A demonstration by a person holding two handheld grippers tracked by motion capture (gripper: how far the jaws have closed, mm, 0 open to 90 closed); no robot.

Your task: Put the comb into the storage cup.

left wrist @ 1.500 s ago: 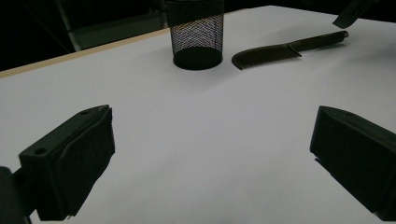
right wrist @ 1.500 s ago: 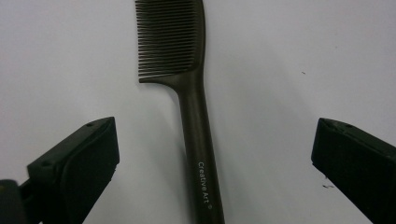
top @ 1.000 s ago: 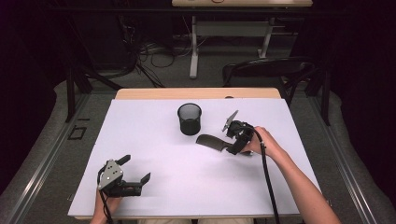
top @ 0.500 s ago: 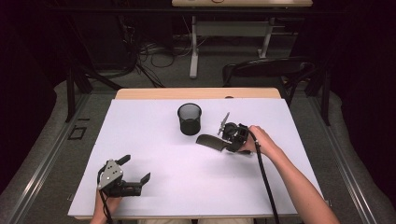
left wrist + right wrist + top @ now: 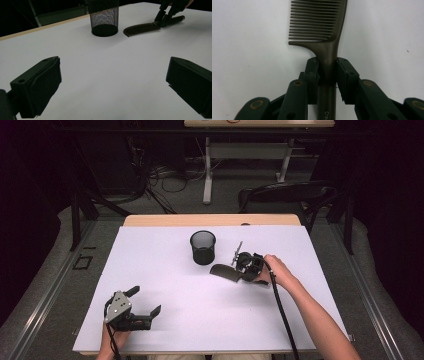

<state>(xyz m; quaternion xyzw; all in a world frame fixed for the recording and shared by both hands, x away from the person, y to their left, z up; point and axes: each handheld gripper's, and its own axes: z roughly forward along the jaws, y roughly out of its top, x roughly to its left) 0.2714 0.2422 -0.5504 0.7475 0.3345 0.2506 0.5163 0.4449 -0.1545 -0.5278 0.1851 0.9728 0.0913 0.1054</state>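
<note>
Bright, even overhead light on the white rectangular table sheet (image 5: 165,270), dim dark room beyond it, soft faint shadows under the black mesh cylindrical cup (image 5: 203,247), near black jaws slightly soft in the left gripper view, brown plastic comb (image 5: 322,27) sharp, no glare.

Left tool (image 5: 112,85) jaws wide apart, mesh cup (image 5: 103,17), comb (image 5: 142,28) w/ other tool (image 5: 165,18) on it

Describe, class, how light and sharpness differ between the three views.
High view: white table bright, surrounding room dark. Left gripper view: near jaws slightly soft, mesh cup and comb sharper. Right gripper view: comb teeth crisp, even light, the handle lettering at the bottom edge cut off.
</note>
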